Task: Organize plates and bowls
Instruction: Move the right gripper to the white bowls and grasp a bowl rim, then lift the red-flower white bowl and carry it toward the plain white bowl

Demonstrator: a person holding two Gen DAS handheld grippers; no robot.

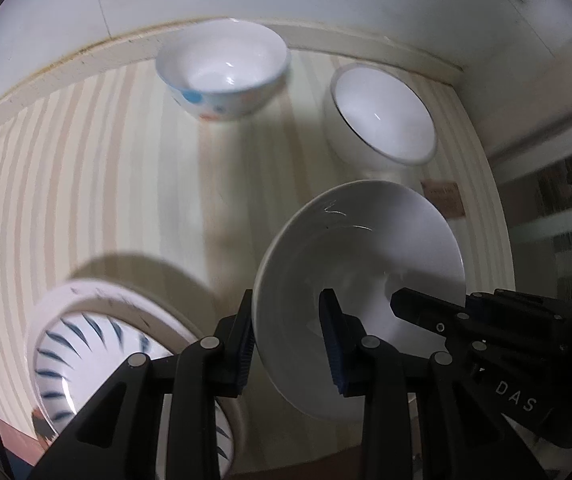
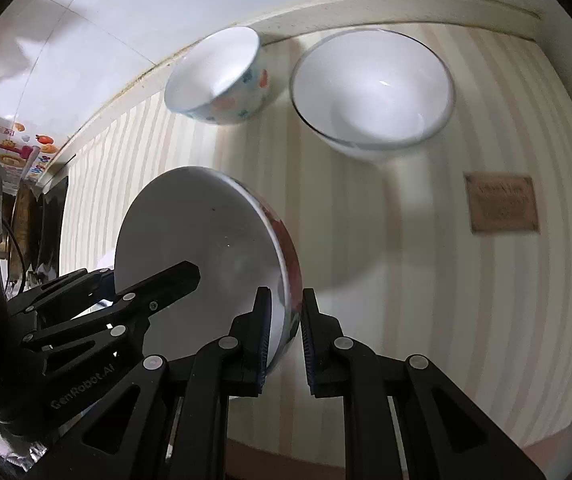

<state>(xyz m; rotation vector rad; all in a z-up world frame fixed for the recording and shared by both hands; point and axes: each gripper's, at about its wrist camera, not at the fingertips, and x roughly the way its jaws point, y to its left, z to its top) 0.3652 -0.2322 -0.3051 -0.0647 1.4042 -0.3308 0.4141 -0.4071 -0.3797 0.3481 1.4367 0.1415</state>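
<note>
Tongs L point(image 1: 288, 344) & R point(image 2: 283, 340) both pinch white bowl point(image 1: 360, 264); striped bowl point(image 1: 61, 352) beside, two bowls behind.

A striped cream tablecloth point(image 2: 426, 280) covered the table, with a brown label point(image 2: 502, 204) on it. Near the back wall stood a bowl with coloured spots point(image 1: 221, 70) and, just beside it, a plain white bowl point(image 1: 384, 114). Nearer the front lay a blue-striped dish point(image 1: 61, 360) on a white plate point(image 1: 97, 300).
</note>
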